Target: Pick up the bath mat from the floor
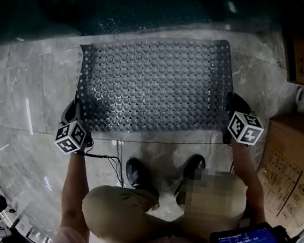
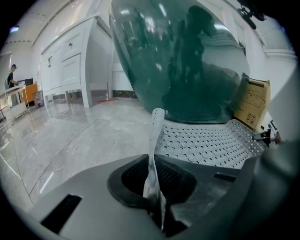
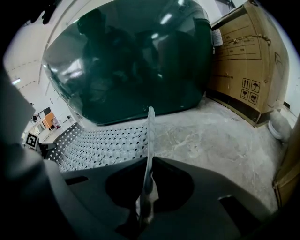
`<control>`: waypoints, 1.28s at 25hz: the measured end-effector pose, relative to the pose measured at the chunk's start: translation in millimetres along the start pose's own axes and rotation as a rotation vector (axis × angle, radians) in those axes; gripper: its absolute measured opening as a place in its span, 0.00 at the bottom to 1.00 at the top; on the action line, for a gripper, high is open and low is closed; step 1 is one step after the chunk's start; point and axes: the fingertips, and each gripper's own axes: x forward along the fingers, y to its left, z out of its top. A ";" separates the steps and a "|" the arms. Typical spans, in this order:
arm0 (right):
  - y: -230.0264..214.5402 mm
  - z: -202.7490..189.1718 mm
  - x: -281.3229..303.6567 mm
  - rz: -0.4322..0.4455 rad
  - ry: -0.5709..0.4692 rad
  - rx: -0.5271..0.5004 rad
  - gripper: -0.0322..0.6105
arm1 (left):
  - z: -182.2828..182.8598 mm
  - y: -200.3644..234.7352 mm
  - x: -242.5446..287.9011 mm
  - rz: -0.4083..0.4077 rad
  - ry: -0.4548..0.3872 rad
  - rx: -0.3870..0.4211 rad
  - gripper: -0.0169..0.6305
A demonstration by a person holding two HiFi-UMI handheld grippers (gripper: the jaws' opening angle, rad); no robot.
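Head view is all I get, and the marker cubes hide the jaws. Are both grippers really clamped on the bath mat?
Observer: The left gripper is: its own view shows the jaws shut on a thin edge of the bath mat.
Operator: And the right one?
Observer: The right gripper is shut on the opposite edge, which stands upright between its jaws.
Operator: What's off to the left?
Observer: White cabinets stand across the marble floor.

The bath mat [image 1: 153,86] is gripped at its near corners by the left claw [image 1: 77,110] and the right claw [image 1: 230,109], over the marble floor [image 1: 31,89].
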 end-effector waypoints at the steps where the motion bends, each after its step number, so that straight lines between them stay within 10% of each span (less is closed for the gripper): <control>1: 0.9 0.5 -1.2 0.002 -0.002 0.001 0.10 | 0.0 -2.2 -0.9 -0.002 0.001 -0.001 0.09; 32: 62.0 42.8 -51.0 0.053 -0.048 -0.045 0.10 | 40.5 -68.5 -55.1 -0.111 0.003 -0.031 0.09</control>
